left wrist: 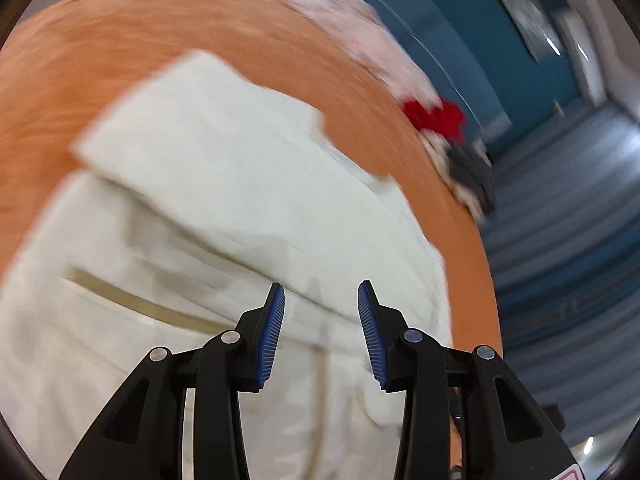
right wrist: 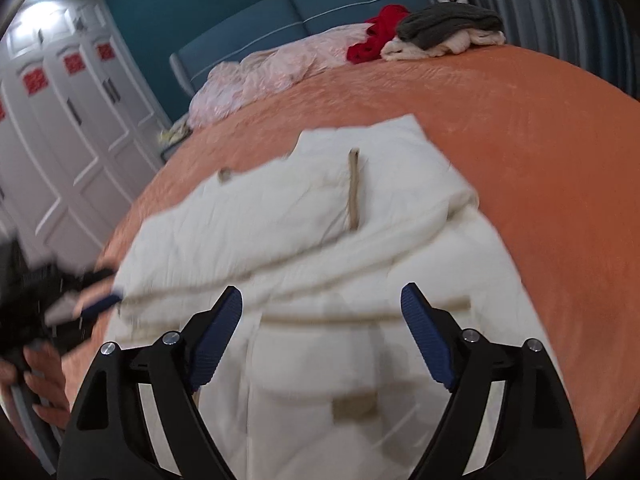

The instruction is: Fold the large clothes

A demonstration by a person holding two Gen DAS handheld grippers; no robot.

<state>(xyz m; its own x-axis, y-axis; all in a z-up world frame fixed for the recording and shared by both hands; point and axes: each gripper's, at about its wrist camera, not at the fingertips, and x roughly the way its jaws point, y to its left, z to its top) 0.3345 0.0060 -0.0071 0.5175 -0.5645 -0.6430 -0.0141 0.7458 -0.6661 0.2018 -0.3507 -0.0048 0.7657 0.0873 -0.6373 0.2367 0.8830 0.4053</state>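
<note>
The cream garment lies partly folded on my orange bedspread, long axis running near to far. My right gripper hovers over its near end, fingers spread wide, holding nothing. My left gripper is parted too, empty above the cloth.

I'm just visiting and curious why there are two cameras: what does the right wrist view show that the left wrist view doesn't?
Only the right wrist view shows the white wardrobe doors, the other gripper, the left gripper, at the garment's edge, and the open right gripper.

Only the left wrist view shows the open left gripper up close.

Both show the cream garment on the orange bedspread, the pink bedding, the red clothing and the grey clothing.
</note>
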